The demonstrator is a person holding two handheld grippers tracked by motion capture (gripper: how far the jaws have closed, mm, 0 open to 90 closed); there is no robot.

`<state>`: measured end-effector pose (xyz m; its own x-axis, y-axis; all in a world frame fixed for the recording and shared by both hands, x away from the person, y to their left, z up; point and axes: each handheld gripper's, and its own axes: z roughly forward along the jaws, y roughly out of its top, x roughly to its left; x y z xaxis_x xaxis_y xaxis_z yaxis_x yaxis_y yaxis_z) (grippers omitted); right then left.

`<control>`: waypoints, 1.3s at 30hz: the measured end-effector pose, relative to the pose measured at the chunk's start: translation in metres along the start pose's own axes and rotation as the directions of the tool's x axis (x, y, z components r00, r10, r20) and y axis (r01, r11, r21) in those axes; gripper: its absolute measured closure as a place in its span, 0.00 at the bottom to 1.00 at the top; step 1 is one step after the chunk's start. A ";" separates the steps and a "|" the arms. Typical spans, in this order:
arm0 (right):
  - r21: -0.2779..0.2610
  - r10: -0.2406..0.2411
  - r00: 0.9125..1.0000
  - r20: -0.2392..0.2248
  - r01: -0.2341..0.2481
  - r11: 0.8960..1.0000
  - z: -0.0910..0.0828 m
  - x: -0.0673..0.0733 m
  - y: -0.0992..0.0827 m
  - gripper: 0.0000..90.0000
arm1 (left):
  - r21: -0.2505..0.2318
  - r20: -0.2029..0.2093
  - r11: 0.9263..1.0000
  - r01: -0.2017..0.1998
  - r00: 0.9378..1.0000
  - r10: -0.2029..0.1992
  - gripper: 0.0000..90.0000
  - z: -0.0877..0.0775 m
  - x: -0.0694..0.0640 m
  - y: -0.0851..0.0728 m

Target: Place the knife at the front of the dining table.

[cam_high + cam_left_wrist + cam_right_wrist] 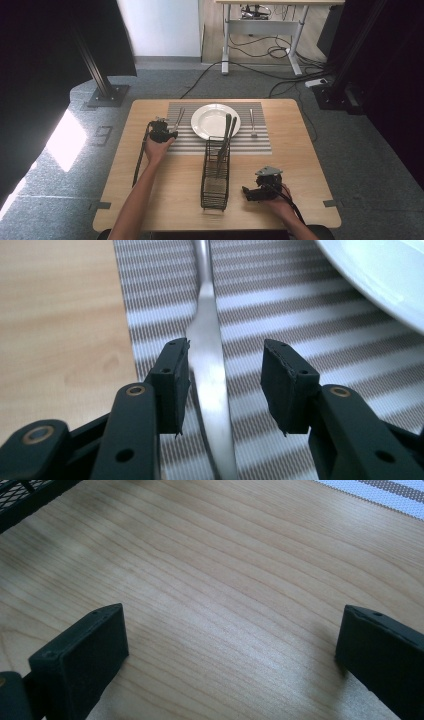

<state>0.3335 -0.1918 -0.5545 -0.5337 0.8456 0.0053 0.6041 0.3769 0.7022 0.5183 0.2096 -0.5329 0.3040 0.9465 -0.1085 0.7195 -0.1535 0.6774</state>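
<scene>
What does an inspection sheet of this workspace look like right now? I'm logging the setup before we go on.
Surface: wooden table, striped placemat.
Job's things: white plate; knife lying left of it; fork right; wire caddy holding cutlery.
Clutter: nothing seen.
Grippers: left gripper jaws open astride the knife; right gripper open over bare wood.
Cables: one trails from each gripper; more on the floor.
Surroundings: desk frame, black posts.

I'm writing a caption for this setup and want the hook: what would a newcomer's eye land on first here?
The white plate on the striped placemat at the table's far side draws the eye first. Next comes the black wire caddy in the middle, cutlery handles sticking up from it. Left of the plate, the left tongs stand open around a silver knife lying on the mat.
</scene>
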 end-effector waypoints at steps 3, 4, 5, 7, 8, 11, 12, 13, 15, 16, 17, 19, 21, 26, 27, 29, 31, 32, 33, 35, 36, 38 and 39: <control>0.002 -0.001 1.000 -0.002 0.001 1.000 0.000 0.000 0.000 0.00 | 0.006 -0.020 1.000 -0.024 1.000 0.024 0.59 -0.003 -0.003 -0.010; 0.002 -0.002 1.000 -0.002 0.002 1.000 0.000 0.000 0.000 0.00 | 0.006 -0.020 1.000 -0.024 1.000 0.024 0.59 -0.003 -0.003 -0.010; 0.003 -0.003 1.000 -0.003 0.003 1.000 0.000 0.000 0.000 0.00 | 0.012 -0.025 0.999 -0.031 0.999 0.032 0.59 -0.005 -0.004 -0.012; 0.003 -0.005 1.000 -0.004 0.005 1.000 0.000 0.000 0.000 0.00 | 0.012 -0.028 0.999 -0.036 0.999 0.036 0.59 -0.006 -0.005 -0.013; 0.003 -0.005 1.000 -0.004 0.005 1.000 0.000 0.000 0.000 0.00 | 0.008 -0.031 0.999 -0.038 0.999 0.038 0.59 -0.007 -0.005 -0.015; 0.004 -0.006 1.000 -0.005 0.006 1.000 0.000 0.000 0.000 0.00 | 0.003 -0.051 0.998 -0.063 0.997 0.064 0.59 -0.007 -0.009 -0.017; 0.004 -0.006 1.000 -0.005 0.006 1.000 0.000 0.000 0.000 0.00 | 0.004 -0.060 0.997 -0.073 0.996 0.073 0.59 -0.007 -0.011 -0.017; 0.004 -0.006 1.000 -0.005 0.006 1.000 0.000 0.000 0.000 0.00 | 0.006 -0.059 0.997 -0.077 0.995 0.077 0.59 -0.007 -0.012 -0.017; 0.005 -0.008 1.000 -0.007 0.008 1.000 0.000 0.000 0.000 0.00 | 0.002 -0.039 0.998 -0.063 0.997 0.063 0.60 -0.007 -0.013 -0.017; 0.005 -0.008 1.000 -0.007 0.008 1.000 0.000 0.000 0.000 0.00 | 0.003 -0.030 0.998 -0.060 0.998 0.060 0.60 -0.007 -0.014 -0.017; 0.005 -0.008 1.000 -0.007 0.008 1.000 -0.001 0.000 0.000 0.00 | 0.004 -0.035 0.998 -0.065 0.997 0.065 0.60 -0.007 -0.015 -0.017; 0.006 -0.010 1.000 -0.009 0.010 1.000 -0.001 0.000 0.000 0.00 | 0.004 -0.033 0.998 -0.064 0.997 0.065 0.59 -0.007 -0.016 -0.017; 0.006 -0.011 1.000 -0.011 0.011 1.000 -0.001 -0.001 0.000 0.00 | 0.002 -0.019 0.998 -0.055 0.998 0.055 0.60 -0.007 -0.016 -0.018; 0.007 -0.013 1.000 -0.012 0.013 1.000 -0.001 -0.001 0.000 0.00 | 0.005 -0.014 0.998 -0.056 0.998 0.056 0.60 -0.007 -0.019 -0.018; 0.007 -0.013 1.000 -0.012 0.013 1.000 -0.001 -0.001 0.000 0.00 | 0.005 -0.010 0.998 -0.056 0.998 0.056 0.60 -0.007 -0.019 -0.018; 0.006 -0.012 1.000 -0.012 0.012 1.000 -0.001 0.000 0.000 0.00 | 0.004 -0.012 0.998 -0.059 0.998 0.059 0.61 -0.007 -0.022 -0.018; 0.007 -0.013 1.000 -0.012 0.013 1.000 -0.001 0.000 0.000 0.00 | 0.004 -0.015 0.998 -0.067 0.998 0.067 0.60 -0.007 -0.023 -0.019; 0.007 -0.013 1.000 -0.012 0.013 1.000 -0.001 0.000 0.000 0.00 | 0.004 -0.017 0.998 -0.068 0.998 0.068 0.60 -0.007 -0.023 -0.018; 0.007 -0.013 1.000 -0.013 0.013 1.000 -0.001 0.000 0.000 0.00 | 0.005 -0.016 0.998 -0.065 0.998 0.065 0.60 -0.007 -0.023 -0.018; 0.007 -0.013 1.000 -0.013 0.013 1.000 -0.001 0.000 0.000 0.00 | 0.005 -0.015 0.998 -0.066 0.998 0.067 0.60 -0.007 -0.023 -0.018; 0.007 -0.014 1.000 -0.013 0.014 1.000 -0.001 0.000 0.000 0.00 | 0.004 -0.014 0.998 -0.065 0.998 0.065 0.61 -0.007 -0.023 -0.018; 0.007 -0.014 1.000 -0.013 0.014 1.000 -0.001 0.000 0.000 0.00 | 0.005 -0.015 0.998 -0.066 0.998 0.066 0.60 -0.007 -0.023 -0.019; 0.007 -0.014 1.000 -0.014 0.015 1.000 -0.001 0.000 0.000 0.00 | 0.005 -0.014 0.998 -0.067 0.998 0.068 0.60 -0.007 -0.023 -0.019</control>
<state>0.3329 -0.1927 -0.5540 -0.5506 0.8347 0.0050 0.6004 0.3919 0.6971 0.4934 0.1923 -0.5379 0.3430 0.9379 -0.0521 0.7006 -0.2185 0.6793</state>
